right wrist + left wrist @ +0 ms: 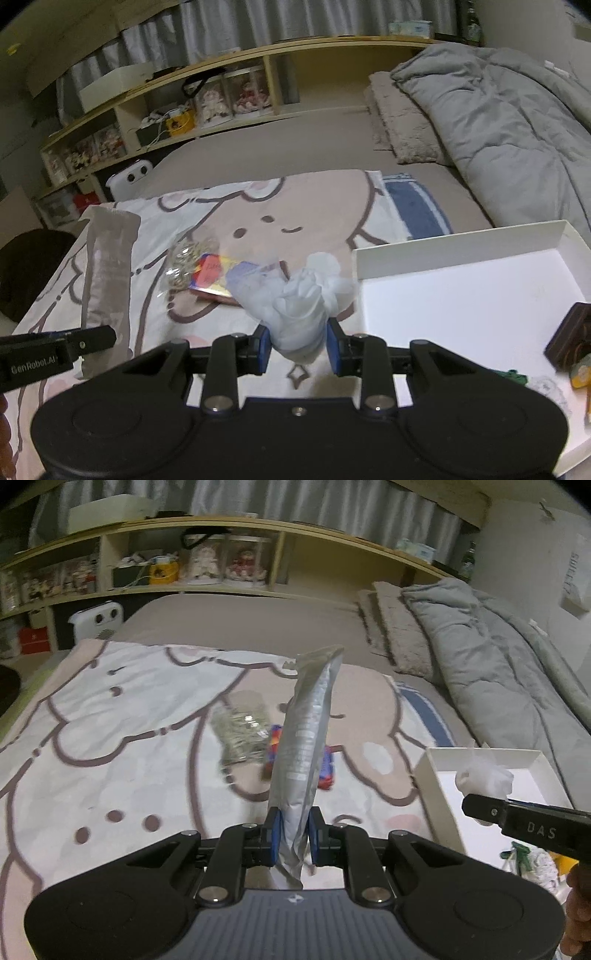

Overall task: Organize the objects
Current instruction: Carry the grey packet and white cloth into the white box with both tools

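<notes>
A silver pouch [303,746] is pinched upright in the left tool [294,836], above the near edge of the bed [258,620]. A crumpled white bag [295,306] is clamped in the right tool [298,345], just beside the left wall of the white tray [461,295]. The tray looks bare. A clear packet [242,734] and a colourful packet [214,277] are left on the blanket [110,709], so little appears done.

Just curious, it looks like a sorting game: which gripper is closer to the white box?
Right. The right gripper, clutching crumpled white plastic, hovers beside the white box; the left gripper, holding a silver pouch, is farther left.
</notes>
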Action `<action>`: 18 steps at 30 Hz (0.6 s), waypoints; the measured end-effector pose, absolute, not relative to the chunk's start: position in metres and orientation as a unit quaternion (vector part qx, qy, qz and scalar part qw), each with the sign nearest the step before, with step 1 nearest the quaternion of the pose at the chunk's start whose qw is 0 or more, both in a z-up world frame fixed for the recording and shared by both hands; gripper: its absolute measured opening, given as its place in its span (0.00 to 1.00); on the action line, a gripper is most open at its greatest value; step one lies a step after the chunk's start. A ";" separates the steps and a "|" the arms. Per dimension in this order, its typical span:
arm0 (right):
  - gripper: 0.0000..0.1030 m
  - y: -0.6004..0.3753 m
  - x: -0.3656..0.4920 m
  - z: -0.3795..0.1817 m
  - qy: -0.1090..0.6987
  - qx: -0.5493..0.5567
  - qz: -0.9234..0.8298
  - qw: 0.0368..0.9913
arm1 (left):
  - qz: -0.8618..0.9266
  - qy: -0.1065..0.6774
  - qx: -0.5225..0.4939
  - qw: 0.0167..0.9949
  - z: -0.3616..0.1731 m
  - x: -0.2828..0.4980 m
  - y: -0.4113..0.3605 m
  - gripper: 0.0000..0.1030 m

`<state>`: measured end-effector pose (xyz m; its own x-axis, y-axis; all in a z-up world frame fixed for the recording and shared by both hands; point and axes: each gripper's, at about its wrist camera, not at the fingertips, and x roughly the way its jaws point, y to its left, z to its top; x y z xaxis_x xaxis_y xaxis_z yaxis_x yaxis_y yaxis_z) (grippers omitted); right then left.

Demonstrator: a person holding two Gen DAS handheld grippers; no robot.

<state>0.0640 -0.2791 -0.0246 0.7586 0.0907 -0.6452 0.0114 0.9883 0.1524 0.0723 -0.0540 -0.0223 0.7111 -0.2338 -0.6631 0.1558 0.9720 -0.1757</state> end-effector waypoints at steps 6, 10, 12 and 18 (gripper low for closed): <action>0.30 -0.310 0.070 -0.025 0.347 0.089 -0.009 0.934 | -0.136 0.364 -0.062 0.919 -0.017 0.085 -0.088 0.16; 0.30 -0.331 0.073 -0.028 0.348 0.102 -0.035 0.931 | -0.161 0.367 -0.075 0.913 -0.016 0.094 -0.115 0.16; 0.30 -0.341 0.073 -0.028 0.347 0.109 -0.050 0.930 | -0.181 0.366 -0.078 0.910 -0.016 0.097 -0.130 0.16; 0.30 -0.378 0.074 -0.029 0.342 0.136 -0.105 0.924 | -0.231 0.383 -0.109 0.888 -0.023 0.106 -0.172 0.16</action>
